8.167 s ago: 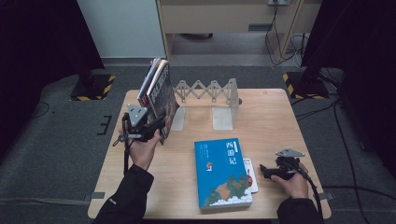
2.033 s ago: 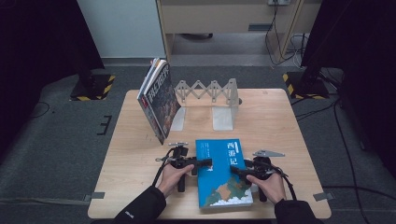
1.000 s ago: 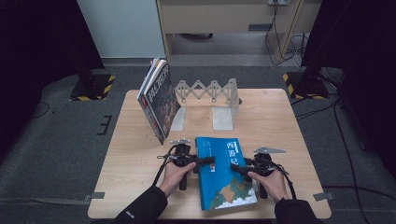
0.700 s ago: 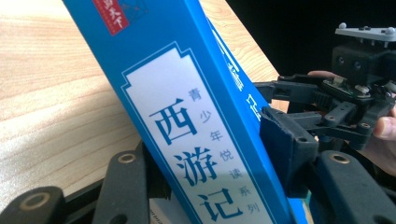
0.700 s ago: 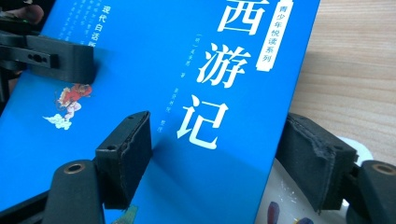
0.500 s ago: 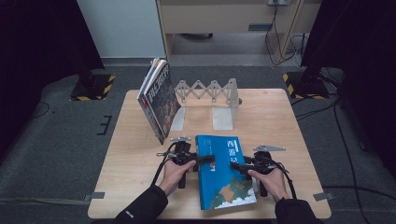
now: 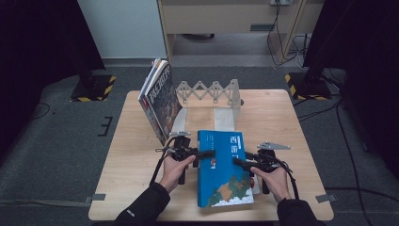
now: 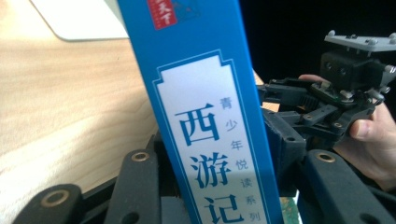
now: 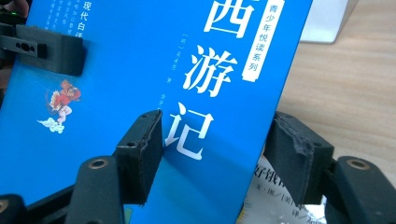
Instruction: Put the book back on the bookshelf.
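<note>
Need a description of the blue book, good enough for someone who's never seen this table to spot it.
On the wooden table, look at the near edge, in front of the grey accordion book rack. The blue book lies there between the left claw and the right claw. Unlike the dark books leaning upright against the rack, it is bright blue with large white characters on its cover.

book (image 7: 225, 169): lying on table (image 7: 301, 117) at 6 o'clock, between the two grippers
left gripper (image 7: 203, 154): sitting at book's 9 o'clock edge
right gripper (image 7: 239, 164): sitting at book's 3 o'clock edge
rack (image 7: 209, 92): standing at 12 o'clock behind book
magazines (image 7: 159, 99): leaning at 10 o'clock, left of rack
</note>
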